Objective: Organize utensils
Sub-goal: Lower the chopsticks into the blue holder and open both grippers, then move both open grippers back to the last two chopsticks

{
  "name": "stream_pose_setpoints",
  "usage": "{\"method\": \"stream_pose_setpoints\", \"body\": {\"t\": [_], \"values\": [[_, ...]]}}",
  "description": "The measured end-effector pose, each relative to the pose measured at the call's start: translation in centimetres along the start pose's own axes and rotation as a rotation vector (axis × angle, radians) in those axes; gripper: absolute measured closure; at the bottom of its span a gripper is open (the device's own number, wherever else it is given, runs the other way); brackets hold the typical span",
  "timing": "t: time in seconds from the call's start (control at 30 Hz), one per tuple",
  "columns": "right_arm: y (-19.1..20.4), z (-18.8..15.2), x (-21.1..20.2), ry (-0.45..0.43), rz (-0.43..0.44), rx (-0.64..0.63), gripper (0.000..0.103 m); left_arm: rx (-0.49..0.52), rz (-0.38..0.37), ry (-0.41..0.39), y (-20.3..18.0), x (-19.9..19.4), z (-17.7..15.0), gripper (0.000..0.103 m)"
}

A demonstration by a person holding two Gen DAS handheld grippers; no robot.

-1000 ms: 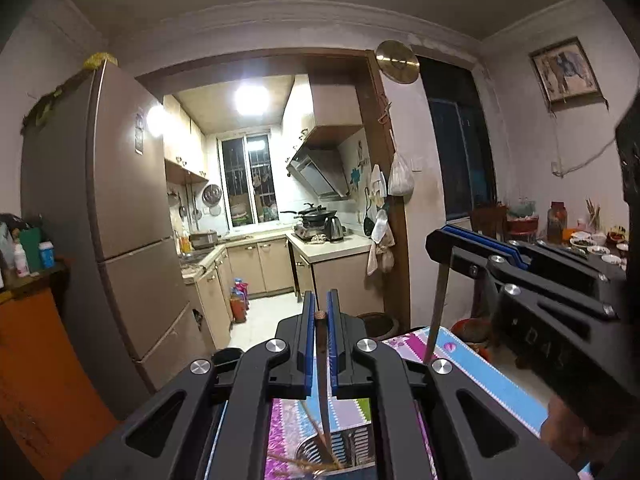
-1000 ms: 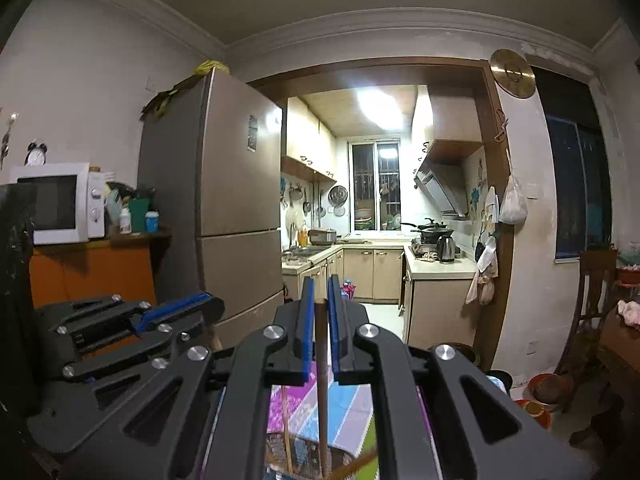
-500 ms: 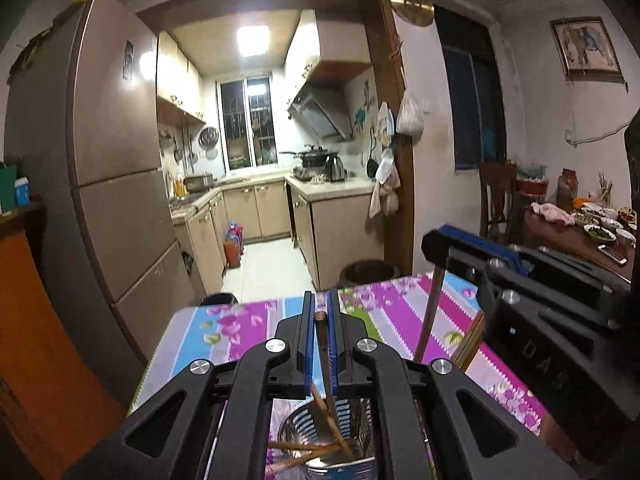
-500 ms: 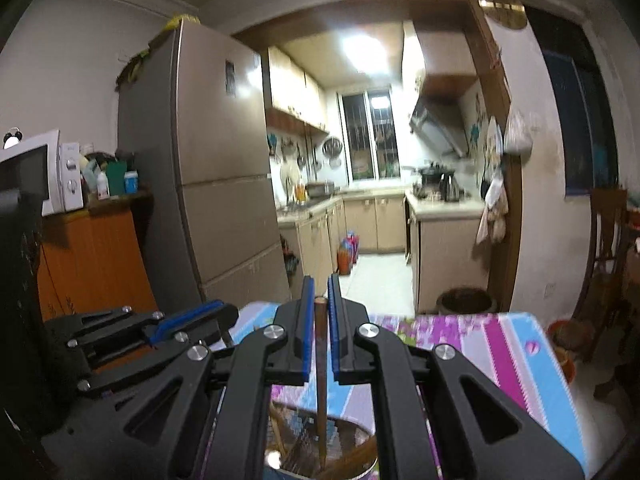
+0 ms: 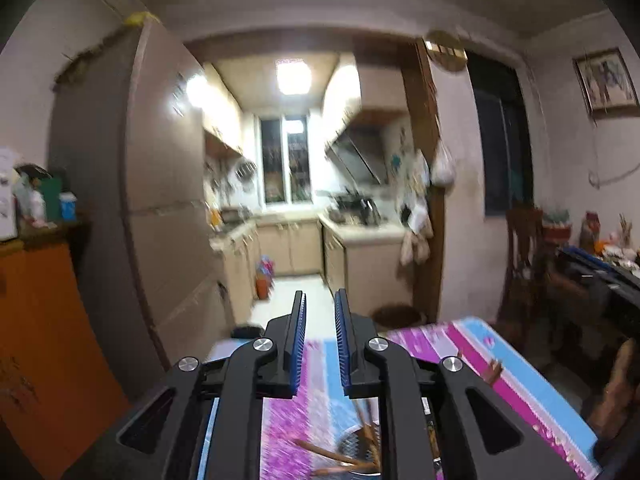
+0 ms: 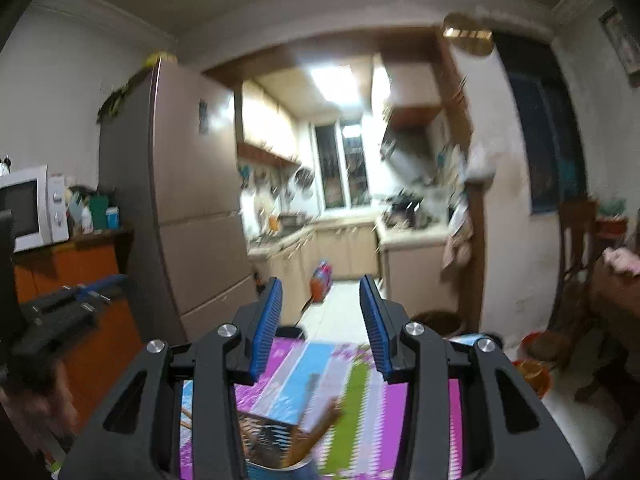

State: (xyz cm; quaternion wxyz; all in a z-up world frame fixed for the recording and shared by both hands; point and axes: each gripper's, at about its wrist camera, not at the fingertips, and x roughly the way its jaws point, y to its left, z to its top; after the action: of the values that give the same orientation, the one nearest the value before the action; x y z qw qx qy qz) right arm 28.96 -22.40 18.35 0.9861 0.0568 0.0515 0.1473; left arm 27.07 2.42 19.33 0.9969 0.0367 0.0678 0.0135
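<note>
A metal mesh utensil holder (image 5: 354,446) stands on the striped tablecloth just below both grippers, with several wooden chopsticks (image 5: 366,430) leaning in it. My left gripper (image 5: 320,300) hangs above the holder; its jaws are opening and the narrow gap between the blue pads holds nothing. In the right wrist view the holder (image 6: 262,442) and a chopstick (image 6: 316,428) sit low between the fingers. My right gripper (image 6: 320,290) is also opening, wider, with nothing between its pads. Each gripper shows in the other's view: the right gripper (image 5: 600,276), the left gripper (image 6: 80,294). Both views are motion-blurred.
The table with the pink, blue and green striped cloth (image 5: 472,344) ends just ahead, facing the kitchen doorway. A tall fridge (image 5: 160,208) and an orange cabinet (image 5: 36,320) stand at the left. A dark chair (image 5: 520,264) and a second cluttered table (image 5: 616,256) are at the right.
Both grippers were shut on upright chopsticks above the holder. Now both jaws have parted, the chopsticks are out of the pads and lie in the holder, and both views have swung upward.
</note>
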Motion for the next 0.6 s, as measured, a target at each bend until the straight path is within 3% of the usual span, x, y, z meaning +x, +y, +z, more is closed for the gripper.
{"method": "stream_pose_setpoints", "body": {"t": [0.13, 0.27, 0.4, 0.47, 0.6], "values": [[-2.8, 1.4, -6.1, -0.066, -0.073, -0.055, 0.061, 0.041, 0.079, -0.119, 1.4, -6.2, 1.1, 0.075], [-5.3, -0.3, -13.1, -0.042, -0.147, -0.138, 0.054, 0.183, 0.055, -0.131, 0.0, -12.2, -1.6, 0.070], [-6.4, -5.6, -19.1, 0.069, -0.243, -0.228, 0.054, 0.346, -0.036, -0.018, -2.7, -17.3, -8.9, 0.070], [-6.5, -8.7, -21.3, 0.135, -0.269, -0.236, 0.054, 0.352, -0.133, 0.103, -3.6, -19.2, -13.3, 0.070], [-6.1, -16.8, -24.7, 0.322, -0.280, -0.191, 0.054, 0.381, -0.207, 0.264, -5.9, -21.9, -21.3, 0.071]]}}
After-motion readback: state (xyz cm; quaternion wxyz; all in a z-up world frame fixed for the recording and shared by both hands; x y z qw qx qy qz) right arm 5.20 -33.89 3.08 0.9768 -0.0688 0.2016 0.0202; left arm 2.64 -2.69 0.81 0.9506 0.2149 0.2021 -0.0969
